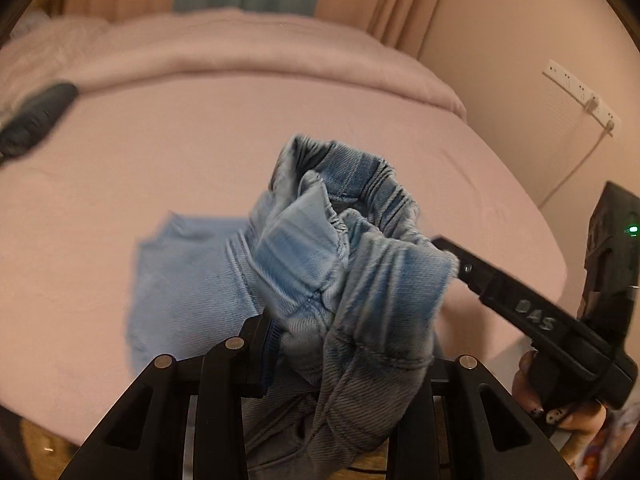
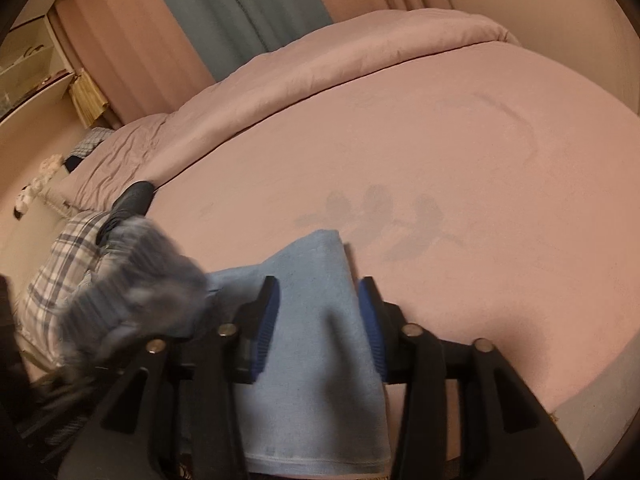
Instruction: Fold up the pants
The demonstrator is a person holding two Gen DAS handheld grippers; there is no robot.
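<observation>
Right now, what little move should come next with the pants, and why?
Probably carry the waistband forward and lay it on the leg lying flat on the bed. The left tool grips the bunched waist in the air, while the right tool stands open over the flat leg.

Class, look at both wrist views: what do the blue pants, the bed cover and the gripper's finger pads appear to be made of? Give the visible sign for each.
Pants: likely light-wash denim or a denim-look cotton; diagonal twill weave, faded streaks, gathered elastic waistband.
Bed cover: matte pink woven fabric, probably cotton; soft creases, no shine.
Finger pads: blue, ribbed, seemingly rubber; the fingers themselves look like black matte plastic.
</observation>
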